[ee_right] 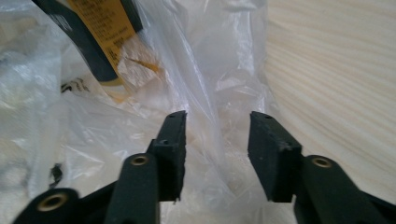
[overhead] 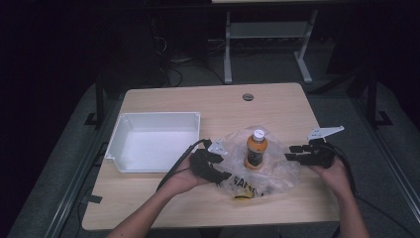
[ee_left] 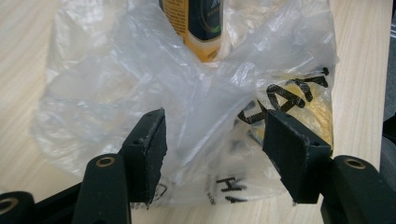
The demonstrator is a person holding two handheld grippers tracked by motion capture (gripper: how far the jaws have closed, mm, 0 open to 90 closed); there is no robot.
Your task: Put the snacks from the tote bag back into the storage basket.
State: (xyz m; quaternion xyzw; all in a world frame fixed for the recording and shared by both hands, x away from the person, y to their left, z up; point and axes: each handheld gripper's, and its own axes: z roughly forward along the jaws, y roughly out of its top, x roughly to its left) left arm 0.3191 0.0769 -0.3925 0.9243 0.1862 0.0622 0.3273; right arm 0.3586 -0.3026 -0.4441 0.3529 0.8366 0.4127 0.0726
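Bag [overhead: 257,168] sits crumpled mid-desk [overhead: 163,198]; my left claw [ee_left: 212,140] and right claw [ee_right: 215,140] are both spread w/ film loose between the jaws, nothing pinched. Bottle [overhead: 255,148] stands upright on the flattened plastic, so looks unbagged; moving it to the white tray [overhead: 124,148] prob. remains.

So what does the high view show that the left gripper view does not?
High view alone: the white tray, the bottle's white cap, the right gripper and both hands. Left gripper view alone: the left gripper's jaws from close by, apart, with bag plastic between them but not pinched. Both: the clear bag, the orange bottle standing in it, the table.
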